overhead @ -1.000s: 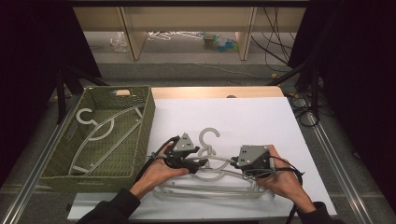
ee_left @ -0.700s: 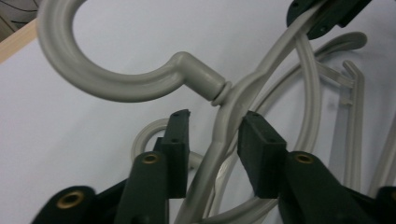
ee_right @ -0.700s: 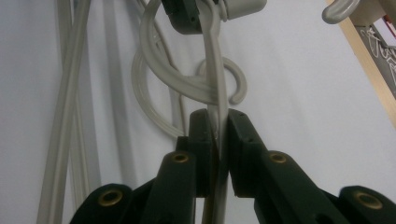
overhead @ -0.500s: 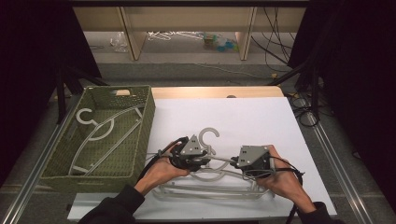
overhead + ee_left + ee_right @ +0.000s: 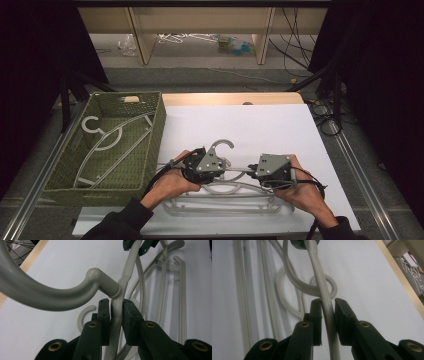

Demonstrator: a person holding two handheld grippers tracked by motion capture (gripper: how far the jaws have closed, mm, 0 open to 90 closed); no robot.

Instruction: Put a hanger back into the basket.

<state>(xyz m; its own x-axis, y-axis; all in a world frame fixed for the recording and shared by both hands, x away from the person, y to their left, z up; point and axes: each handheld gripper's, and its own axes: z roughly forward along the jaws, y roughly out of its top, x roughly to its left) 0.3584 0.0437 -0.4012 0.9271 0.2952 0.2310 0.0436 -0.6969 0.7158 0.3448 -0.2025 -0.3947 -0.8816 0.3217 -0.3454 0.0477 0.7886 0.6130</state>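
Claw-wise, the left claw (image 5: 115, 322) is pinching the shoulder bar of a pale grey plastic hanger (image 5: 130, 270) just below the neck where the hook joins, its jaws closed down to the width of the bar. The right claw (image 5: 327, 320) is clamping the same hanger (image 5: 322, 287) farther along its arm, jaws equally narrow on it. In the high view the left claw (image 5: 192, 167) and right claw (image 5: 252, 175) are sitting near each other over the white counter (image 5: 260, 125), with the gripped hanger (image 5: 221, 146) lying on top of a small pile of other hangers (image 5: 220, 205) at the near edge. A green woven basket (image 5: 157, 130) with two more hangers is standing just to the left.

The hanger is looking light and fairly stiff, though thin enough to flex under a twist, and its smooth round bar is likely slippery. Holding it at both shoulders close to the neck seems the soundest grip, since it is keeping the frame from swinging or snagging the ones beneath.
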